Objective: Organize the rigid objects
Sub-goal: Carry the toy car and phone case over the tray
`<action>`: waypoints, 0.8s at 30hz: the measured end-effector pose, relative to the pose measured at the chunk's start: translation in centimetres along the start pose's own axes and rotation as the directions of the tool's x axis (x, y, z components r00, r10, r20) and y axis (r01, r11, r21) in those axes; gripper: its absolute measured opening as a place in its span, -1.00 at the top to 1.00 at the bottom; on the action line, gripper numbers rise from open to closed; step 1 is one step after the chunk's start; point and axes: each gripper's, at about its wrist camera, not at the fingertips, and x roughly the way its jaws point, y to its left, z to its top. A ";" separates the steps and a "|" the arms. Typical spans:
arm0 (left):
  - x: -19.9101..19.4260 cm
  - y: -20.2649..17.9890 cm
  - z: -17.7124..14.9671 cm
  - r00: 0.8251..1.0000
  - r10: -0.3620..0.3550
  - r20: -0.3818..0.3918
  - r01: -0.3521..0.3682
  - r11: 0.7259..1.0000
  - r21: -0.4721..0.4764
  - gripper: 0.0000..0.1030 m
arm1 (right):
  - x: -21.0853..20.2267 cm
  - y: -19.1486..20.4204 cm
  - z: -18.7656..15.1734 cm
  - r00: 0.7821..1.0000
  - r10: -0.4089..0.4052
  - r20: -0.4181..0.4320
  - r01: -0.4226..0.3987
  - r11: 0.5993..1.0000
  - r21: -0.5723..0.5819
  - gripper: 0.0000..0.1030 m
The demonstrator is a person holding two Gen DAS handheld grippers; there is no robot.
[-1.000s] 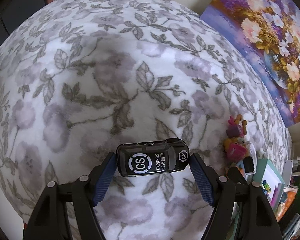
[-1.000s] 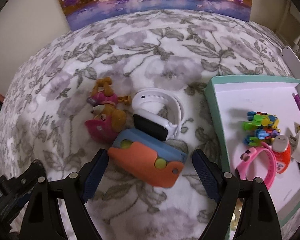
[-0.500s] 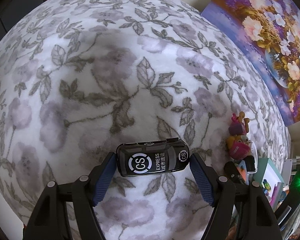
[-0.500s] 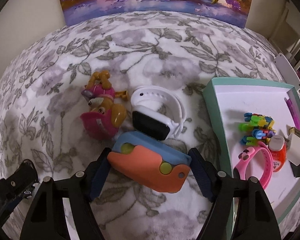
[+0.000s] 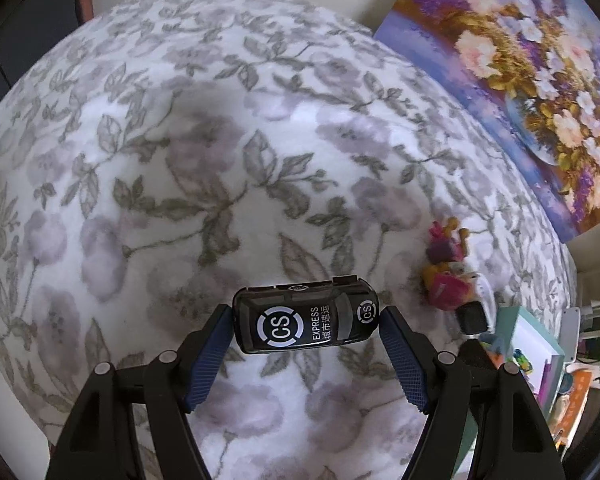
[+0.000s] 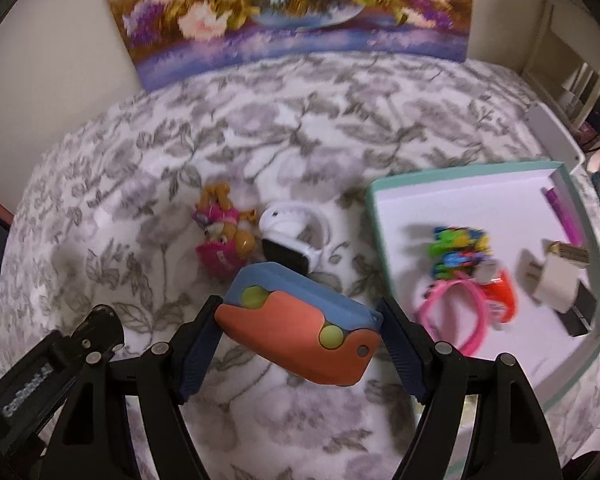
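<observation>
The black toy car carries white print on its upward face: a large ringed "CS" emblem, the word "EXPRESS" with a line of Chinese characters, 城市速运, beside it, and a smaller ringed "CS" emblem toward its right end. In the right wrist view, the black body of the other tongs at the lower left bears pale lettering that is blurred and cut by the frame edge; it cannot be read with any certainty. No other writing is legible.
</observation>
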 end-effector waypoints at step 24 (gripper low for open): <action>-3.8 -13.0 -5.8 0.997 -0.044 0.071 0.024 0.966 0.257 -0.50 | -5.5 -14.9 0.6 0.996 -0.085 0.014 0.080 0.974 0.211 -0.52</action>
